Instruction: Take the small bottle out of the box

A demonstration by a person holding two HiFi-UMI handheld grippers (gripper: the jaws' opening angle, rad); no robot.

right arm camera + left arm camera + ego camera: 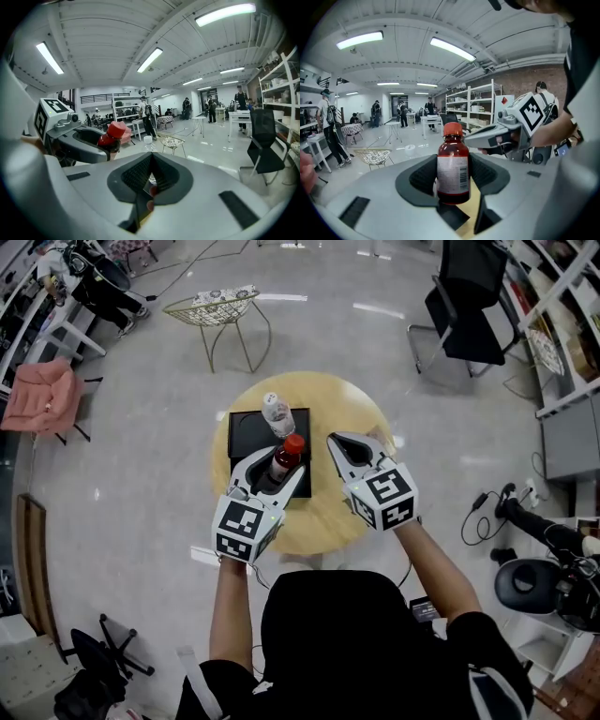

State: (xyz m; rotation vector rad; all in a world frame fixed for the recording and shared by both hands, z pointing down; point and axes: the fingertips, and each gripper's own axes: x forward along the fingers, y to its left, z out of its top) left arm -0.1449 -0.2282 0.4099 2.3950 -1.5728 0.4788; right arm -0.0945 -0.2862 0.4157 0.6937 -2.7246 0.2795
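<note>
Light is bright and even, all from overhead. In the left gripper view, ceiling tubes [360,40] blaze at eleven and one o'clock; in the right gripper view they burn out to white at ten, twelve and two. In the head view the glossy floor [375,310] carries glare streaks toward twelve and one o'clock, and shadows are soft and short. Both gripper views bow hard at the rim, with black corners. The small bottle [453,169] reads sharp just below centre, toward six o'clock. The far room looks slightly soft, perhaps from distance.
</note>
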